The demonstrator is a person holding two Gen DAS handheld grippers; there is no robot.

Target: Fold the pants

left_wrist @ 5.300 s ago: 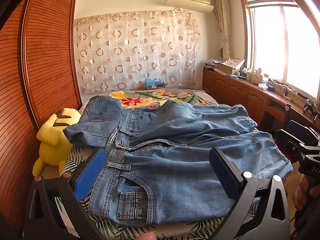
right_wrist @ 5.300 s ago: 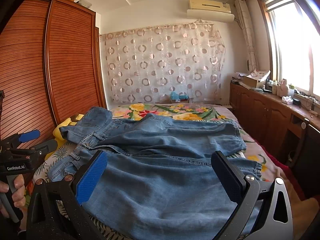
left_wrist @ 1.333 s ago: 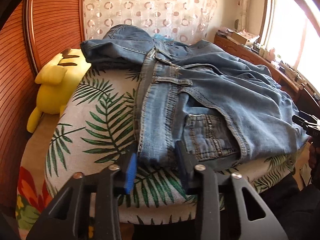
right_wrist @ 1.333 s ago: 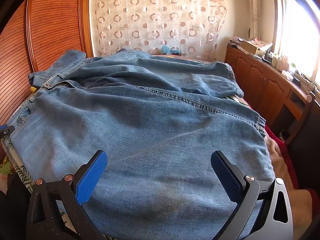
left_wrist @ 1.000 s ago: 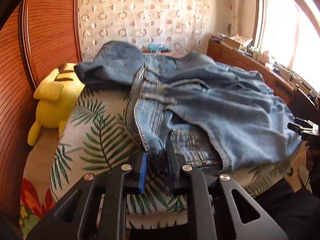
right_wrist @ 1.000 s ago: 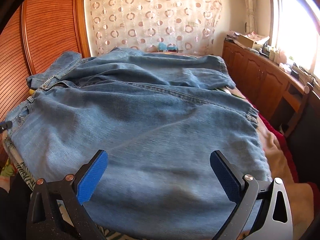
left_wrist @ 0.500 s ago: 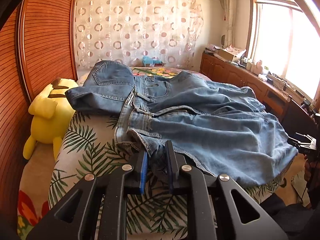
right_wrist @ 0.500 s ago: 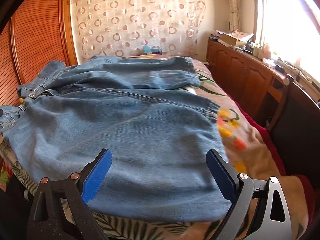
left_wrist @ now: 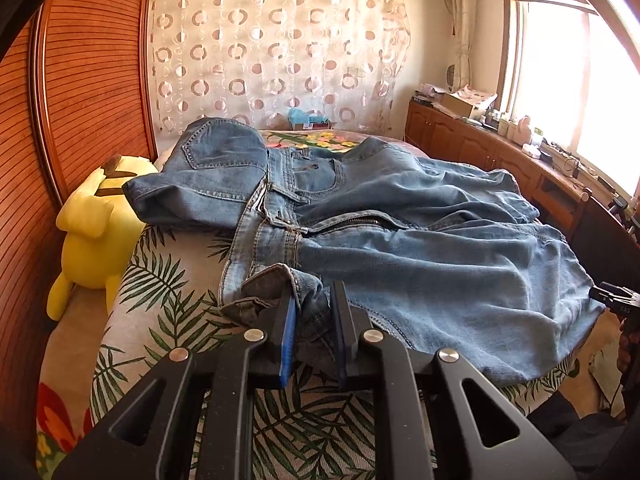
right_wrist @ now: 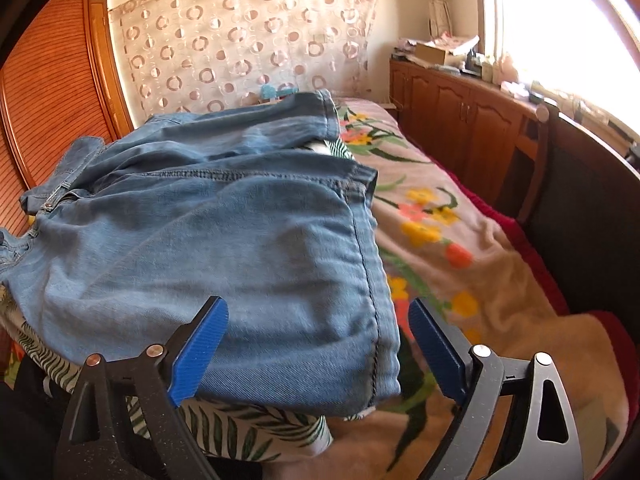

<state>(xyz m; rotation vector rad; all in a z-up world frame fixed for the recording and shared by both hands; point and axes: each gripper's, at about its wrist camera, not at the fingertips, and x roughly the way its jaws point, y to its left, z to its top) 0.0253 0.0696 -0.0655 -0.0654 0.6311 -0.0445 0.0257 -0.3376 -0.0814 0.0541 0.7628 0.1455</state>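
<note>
Blue denim pants (left_wrist: 420, 248) lie spread across the bed, waistband to the left and legs running right. My left gripper (left_wrist: 312, 312) is shut on the near corner of the waistband, which is bunched and lifted a little off the leaf-print cover. In the right wrist view the pants (right_wrist: 224, 240) fill the left half, with the near leg's hem at the bed's front edge. My right gripper (right_wrist: 316, 340) is open, its blue pads on either side of that hem, not touching it. The right gripper also shows in the left wrist view (left_wrist: 616, 300).
A yellow plush toy (left_wrist: 96, 232) sits against the wooden wardrobe (left_wrist: 80, 80) at the left. A leaf-print cover (left_wrist: 168, 300) and a floral blanket (right_wrist: 440, 240) lie on the bed. Wooden cabinets (right_wrist: 460, 120) run under the window at the right.
My left gripper closed on the waistband corner and has lifted and pulled it up. My right gripper moved right along the near leg to its hem and stays open.
</note>
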